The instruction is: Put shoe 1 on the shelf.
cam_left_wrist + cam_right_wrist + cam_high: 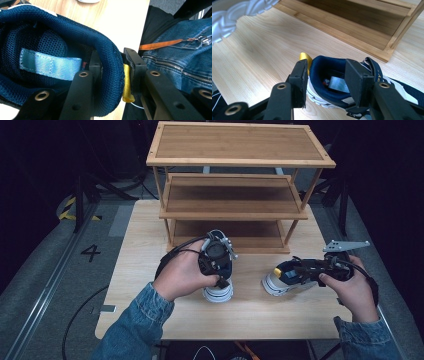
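High view: we see two blue shoes on the tabletop [150, 250], in front of the wooden rack [235, 195]. The left shoe [218, 290] has its heel pinched tight in our left tool [220, 265], with one jaw inside the collar. The right shoe [280, 279] lies nearby; our right tool [300, 270] has its jaws either side of the heel, a bit open, not squeezing.

Navy mesh shoe [62, 32] with yellow heel loop [127, 82], white sole; pale wooden table [150, 245].
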